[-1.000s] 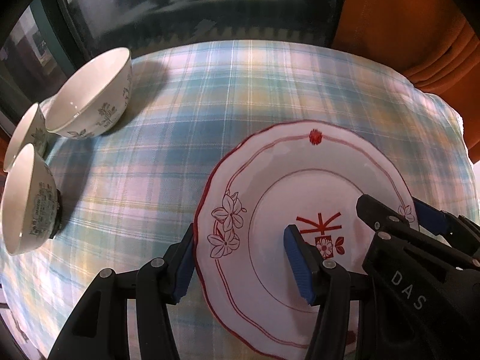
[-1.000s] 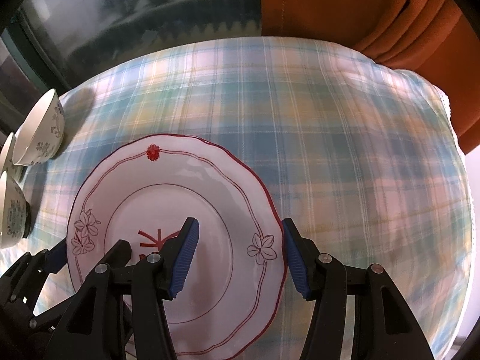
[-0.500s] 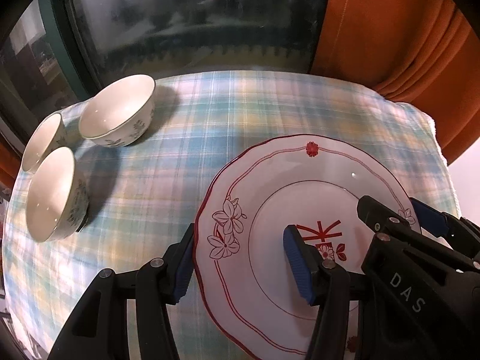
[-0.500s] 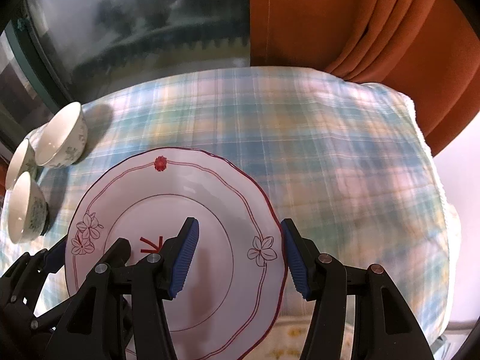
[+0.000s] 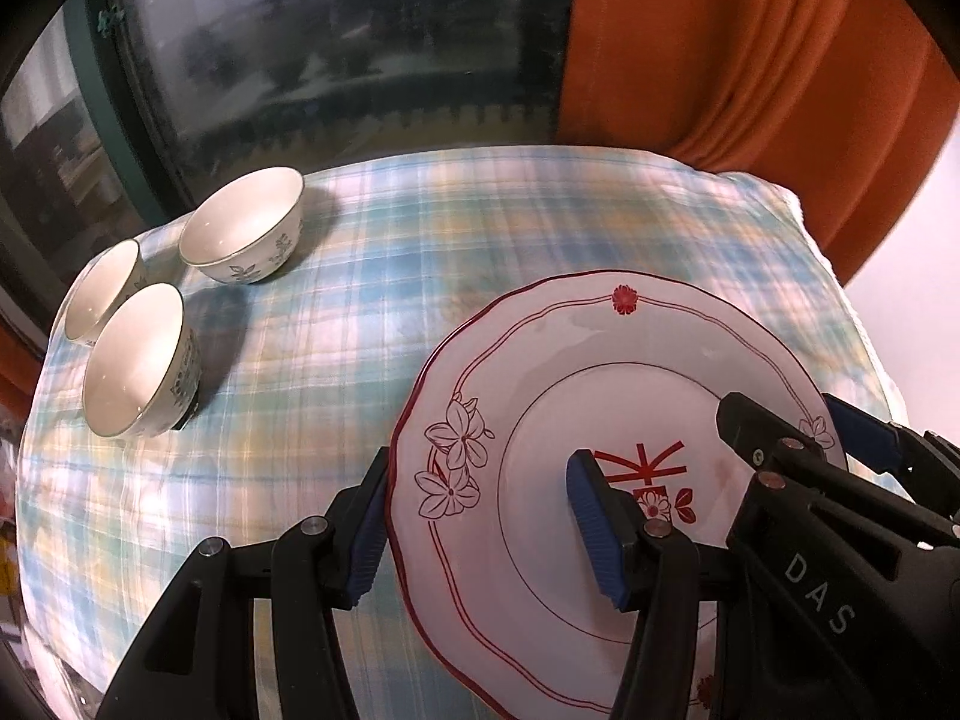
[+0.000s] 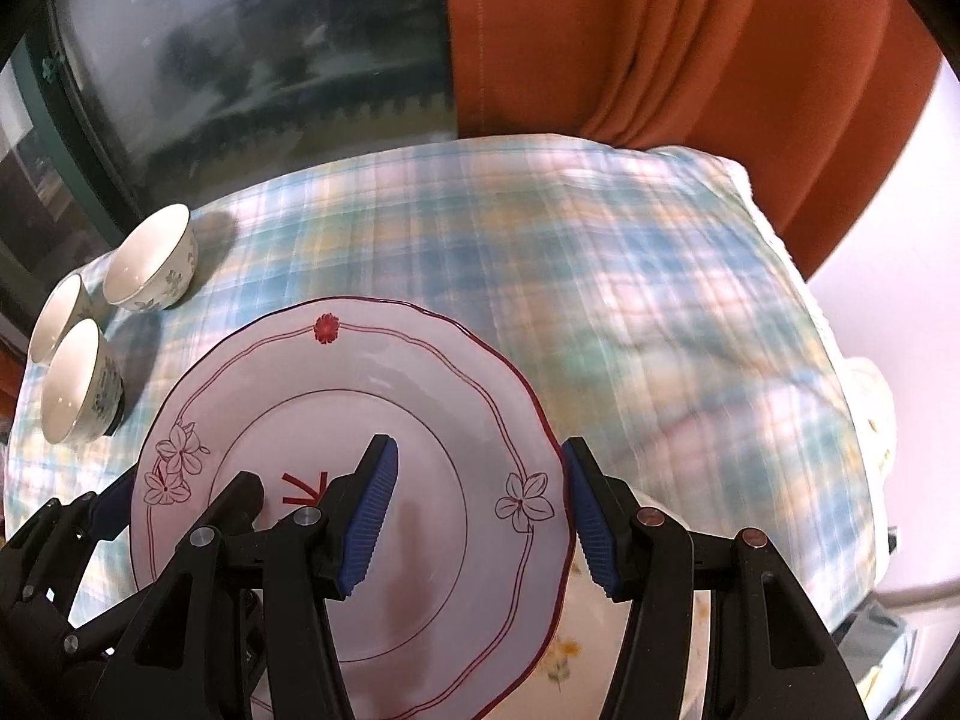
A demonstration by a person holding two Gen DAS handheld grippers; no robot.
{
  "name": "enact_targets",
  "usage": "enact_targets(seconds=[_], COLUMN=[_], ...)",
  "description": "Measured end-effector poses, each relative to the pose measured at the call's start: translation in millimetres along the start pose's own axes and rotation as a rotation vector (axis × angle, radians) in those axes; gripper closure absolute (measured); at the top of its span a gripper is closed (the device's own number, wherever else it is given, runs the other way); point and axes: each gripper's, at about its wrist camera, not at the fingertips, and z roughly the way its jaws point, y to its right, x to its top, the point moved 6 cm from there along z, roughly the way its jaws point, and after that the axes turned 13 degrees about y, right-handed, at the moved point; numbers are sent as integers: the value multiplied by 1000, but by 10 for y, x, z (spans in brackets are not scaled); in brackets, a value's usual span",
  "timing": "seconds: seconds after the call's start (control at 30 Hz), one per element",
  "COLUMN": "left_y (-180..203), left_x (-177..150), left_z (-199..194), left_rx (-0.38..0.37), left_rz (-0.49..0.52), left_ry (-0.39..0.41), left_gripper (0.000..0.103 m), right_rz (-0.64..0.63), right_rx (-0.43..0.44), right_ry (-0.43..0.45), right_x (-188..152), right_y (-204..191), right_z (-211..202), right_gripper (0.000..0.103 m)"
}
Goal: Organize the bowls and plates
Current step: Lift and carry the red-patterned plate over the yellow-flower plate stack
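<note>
A white plate (image 5: 600, 372) with a red scalloped rim and flower prints hangs above the plaid tablecloth (image 5: 480, 228), carried between both grippers. My left gripper (image 5: 480, 531) is shut on its left rim, one blue pad under the edge and one on the plate's face. My right gripper (image 6: 480, 516) is shut the same way on the plate's (image 6: 360, 372) right rim. Three white bowls (image 5: 243, 234) (image 5: 135, 360) (image 5: 99, 291) with leaf prints stand together at the table's far left, apart from the plate.
A dark window (image 5: 330, 60) runs behind the table, and an orange curtain (image 5: 750, 60) hangs at the back right. The table's right edge (image 6: 840, 360) drops off to a pale floor. Something white with yellow flower prints (image 6: 561, 654) lies below the plate's near edge.
Both grippers have risen and drawn back with the plate held between them. The table and the three bowls now look smaller and farther off. Neither grip has changed.
</note>
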Motion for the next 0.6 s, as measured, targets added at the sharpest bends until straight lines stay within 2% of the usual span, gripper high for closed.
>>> enact_targets(seconds=[0.3,0.6], left_y=[297,661], left_x=[-246,-464], left_z=[-171,-200], left_rx=[-13,4], left_rz=[39,12], left_ry=[-14,-47], left_gripper=[46,46], right_rz=[20,-9], right_rx=[-24,-5], right_ry=[-7,-38], right_x=[-296,-492], right_y=[252,612], right_z=[-254,-335], right_gripper=[43,43])
